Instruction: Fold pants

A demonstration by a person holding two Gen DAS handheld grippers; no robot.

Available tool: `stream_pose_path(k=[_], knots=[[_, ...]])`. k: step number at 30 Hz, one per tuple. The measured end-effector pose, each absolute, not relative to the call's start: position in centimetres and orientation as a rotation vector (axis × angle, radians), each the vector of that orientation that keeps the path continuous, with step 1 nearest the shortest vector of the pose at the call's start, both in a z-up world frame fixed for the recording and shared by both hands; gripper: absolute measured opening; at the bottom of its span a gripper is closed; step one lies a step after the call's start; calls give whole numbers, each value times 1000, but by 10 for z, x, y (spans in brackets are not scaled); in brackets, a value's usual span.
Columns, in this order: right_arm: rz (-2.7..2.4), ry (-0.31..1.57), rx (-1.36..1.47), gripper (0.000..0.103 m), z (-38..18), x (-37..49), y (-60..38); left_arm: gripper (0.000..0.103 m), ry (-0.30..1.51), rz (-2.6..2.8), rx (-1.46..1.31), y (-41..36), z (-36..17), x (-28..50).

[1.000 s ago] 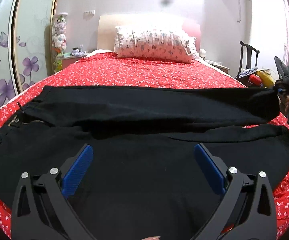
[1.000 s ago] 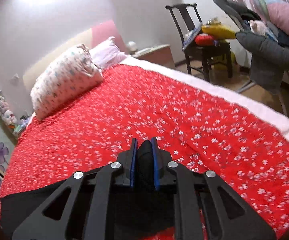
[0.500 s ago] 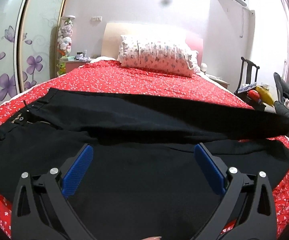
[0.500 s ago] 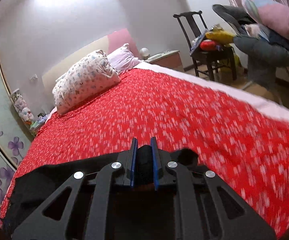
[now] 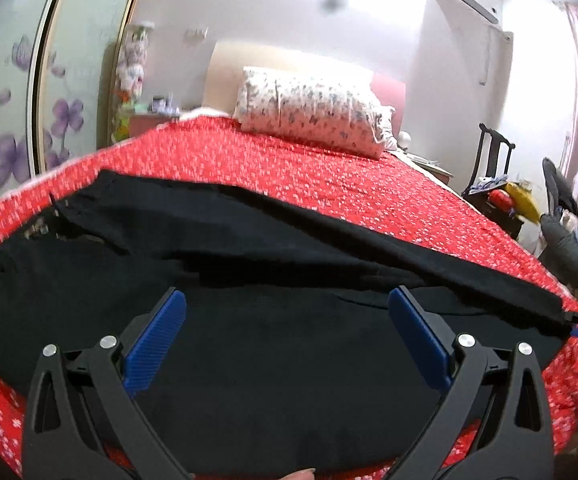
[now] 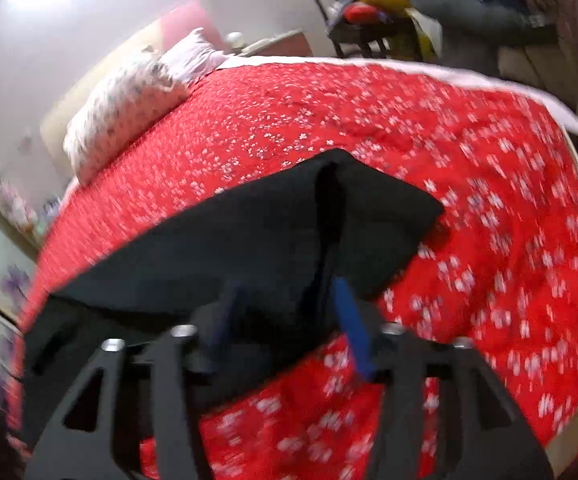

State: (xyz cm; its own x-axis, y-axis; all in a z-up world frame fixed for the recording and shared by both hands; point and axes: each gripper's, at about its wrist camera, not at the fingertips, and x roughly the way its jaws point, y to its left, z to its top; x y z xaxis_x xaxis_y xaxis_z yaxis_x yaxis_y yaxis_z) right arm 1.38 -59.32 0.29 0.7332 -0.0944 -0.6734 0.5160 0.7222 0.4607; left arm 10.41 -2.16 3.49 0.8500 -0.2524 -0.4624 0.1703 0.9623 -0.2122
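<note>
The black pants [image 5: 289, 344] lie spread across the near part of the bed [image 5: 329, 176], on its red flowered cover, with the waist end toward the left of the left wrist view and the leg ends toward the right. One leg lies doubled over the other along the far side, its edge running as a raised line from left to right.

The left gripper [image 5: 287, 332] hovers above the middle of the pants. Its blue fingers [image 5: 157, 338] stand wide apart and grip nothing.

The right gripper [image 6: 289, 312] is at the leg end of the pants [image 6: 249, 240], near the bed's right edge. The right wrist view is blurred. Its fingers [image 6: 351, 320] stand partly apart, with black cloth lying between them; whether they press the cloth cannot be told. In the left wrist view the gripper shows only as a small shape at the leg's tip.

A flowered pillow [image 5: 309, 116] rests at the head of the bed. A dark chair [image 5: 493, 168] stands beside the bed, well apart from the pants.
</note>
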Motion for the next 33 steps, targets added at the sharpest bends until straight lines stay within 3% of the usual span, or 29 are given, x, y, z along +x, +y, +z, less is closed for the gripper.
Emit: stream_pose_path(k=[5,13,16,17,18,20,21,27,33], knots=[[-178,631,1163,53,-8,-2,-598,101,540,-239,-264,-10,31,108],[-307,659,1345,49,-33,27,-595,101,599,-200,-396,7,17,116],[-365,645,1434,43,-46,33,-602,101,596,-186,-357,6,17,117],[-382,630,1440,39,-48,32,-605,101,594,-185,-348,5,17,117],[-398,625,1432,25,-48,33,-607,101,593,-180,-337,3,17,117],[-438,629,1398,9,-49,37,-610,101,594,-175,-318,1,18,117],[-439,621,1385,6,-49,37,-611,101,595,-180,-316,0,17,117],[-384,386,1167,4,-11,7,-618,101,614,-252,-366,1,13,117],[-443,474,1230,4,-60,-4,-625,101,615,-273,-382,0,11,119]])
